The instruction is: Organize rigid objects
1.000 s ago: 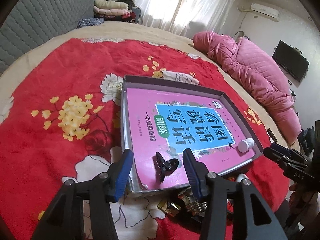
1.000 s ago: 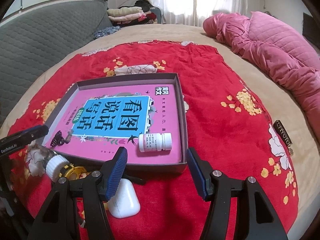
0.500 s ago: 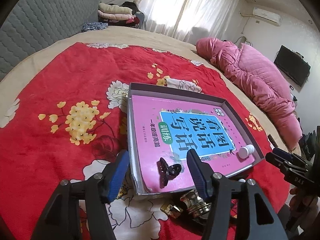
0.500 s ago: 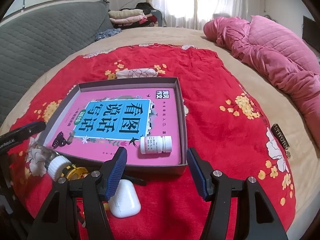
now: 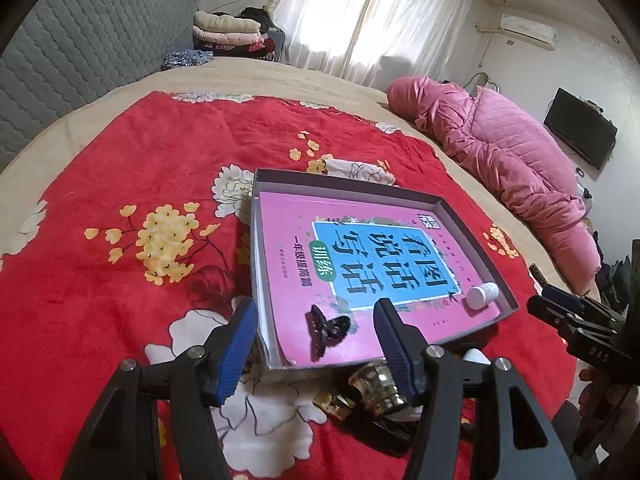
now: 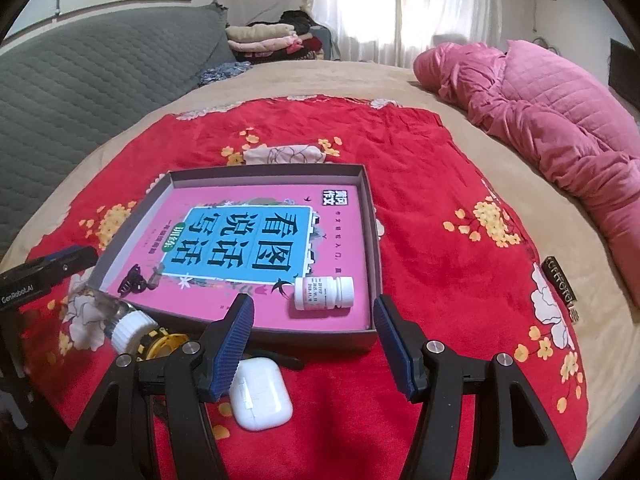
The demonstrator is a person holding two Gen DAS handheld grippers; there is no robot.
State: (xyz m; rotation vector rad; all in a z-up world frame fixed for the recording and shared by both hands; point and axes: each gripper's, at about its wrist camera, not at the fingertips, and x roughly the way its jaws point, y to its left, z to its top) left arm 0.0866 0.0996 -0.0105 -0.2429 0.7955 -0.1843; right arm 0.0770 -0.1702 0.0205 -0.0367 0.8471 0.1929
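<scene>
My landmark is the shallow grey cardboard tray (image 6: 370,216) on the red floral blanket (image 6: 432,240); a pink book (image 6: 256,240), a white pill bottle (image 6: 324,293) and a black claw clip (image 5: 326,330) lie inside it. Both my left gripper (image 5: 316,340) and right gripper (image 6: 312,340) are spread wide, holding nothing. Just outside the tray's near wall lies a white earbud case (image 6: 260,400). I'd lower the right fingers (image 6: 234,344) astride it and pinch its narrow sides.
</scene>
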